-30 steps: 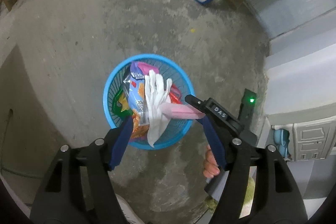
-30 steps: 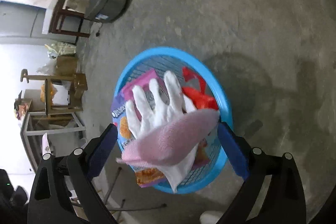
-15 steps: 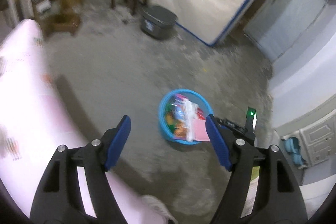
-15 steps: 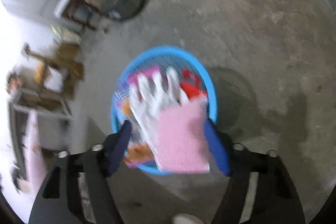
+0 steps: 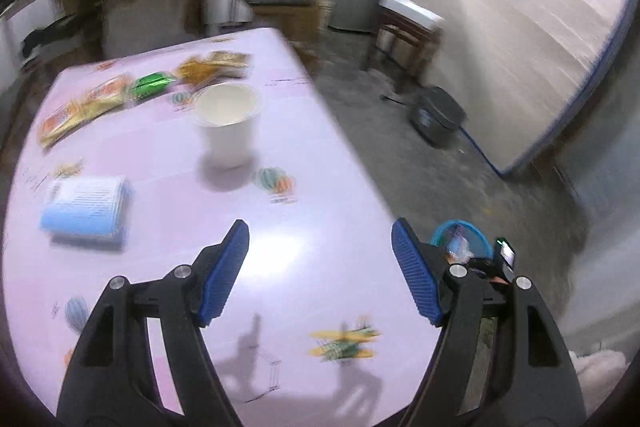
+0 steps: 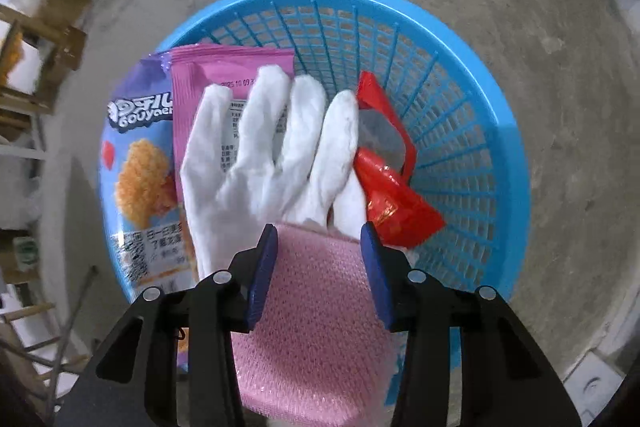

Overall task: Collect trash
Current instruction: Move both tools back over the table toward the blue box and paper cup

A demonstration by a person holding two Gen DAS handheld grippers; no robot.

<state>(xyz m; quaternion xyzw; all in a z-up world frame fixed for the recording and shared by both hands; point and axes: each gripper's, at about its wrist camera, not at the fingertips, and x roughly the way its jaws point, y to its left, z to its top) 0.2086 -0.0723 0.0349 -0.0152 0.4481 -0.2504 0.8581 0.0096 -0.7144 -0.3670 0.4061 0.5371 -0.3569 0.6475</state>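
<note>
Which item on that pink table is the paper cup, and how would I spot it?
Start at the pink table with balloon and plane prints. Near its far middle stands a white paper cup, upright and open-topped. Unlike the flat snack wrappers behind it and the blue tissue pack, it alone stands tall.

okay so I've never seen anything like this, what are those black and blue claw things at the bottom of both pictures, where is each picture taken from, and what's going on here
Those claws are two handheld grippers, one in each of a person's hands. Each carries a wide-angle camera looking out along its two fingers, so you get one picture per gripper.

The left gripper is open and empty above a pink table. On the table stand a white cup, a blue-and-white packet and blurred snack wrappers.

The right gripper hangs over a blue basket on the concrete floor. Its fingers close on a pink sponge-like pad. The basket holds a white glove, a red wrapper and snack bags.
</note>
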